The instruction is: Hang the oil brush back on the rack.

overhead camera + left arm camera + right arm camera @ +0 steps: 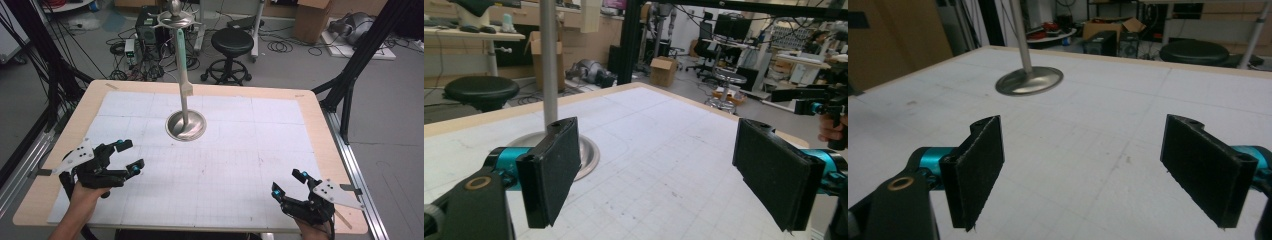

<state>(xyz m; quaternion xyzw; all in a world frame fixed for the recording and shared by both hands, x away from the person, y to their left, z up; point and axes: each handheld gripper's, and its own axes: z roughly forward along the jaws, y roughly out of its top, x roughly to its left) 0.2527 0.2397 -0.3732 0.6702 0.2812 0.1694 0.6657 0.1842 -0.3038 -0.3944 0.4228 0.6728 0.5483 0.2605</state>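
1. High view: A shiny metal stand [185, 125] is standing upright near the middle of the surface [310, 112], a bit toward the far side. It has a round flat base and a tall thin pole. There is a pale green handle-like part [181, 55] up on the pole and a small round plate at the very top. The left gripper [126, 155] is sitting near the front left corner, and its jaws are spread apart and holding nothing. The right gripper [289, 183] is sitting near the front right corner, also spread apart and holding nothing. Both are well apart from the stand.

2. Left gripper view: The left gripper [659, 172] is looking across the white sheet. The stand [548, 75] is rising just behind its one jaw, but not touching it. Far off, the other hand is holding its own gripper.

3. Right gripper view: The right gripper [1088, 170] is pointing toward the stand [1029, 80], which is far ahead. Nothing is sitting between the jaws.

4. What is going on: I think the work is only just starting. Both hands are waiting at the front edge.

5. What comes next: I think one gripper needs to go forward to the stand, put its jaws around the pole or the green part, and close softly so the stand is not tipping over.
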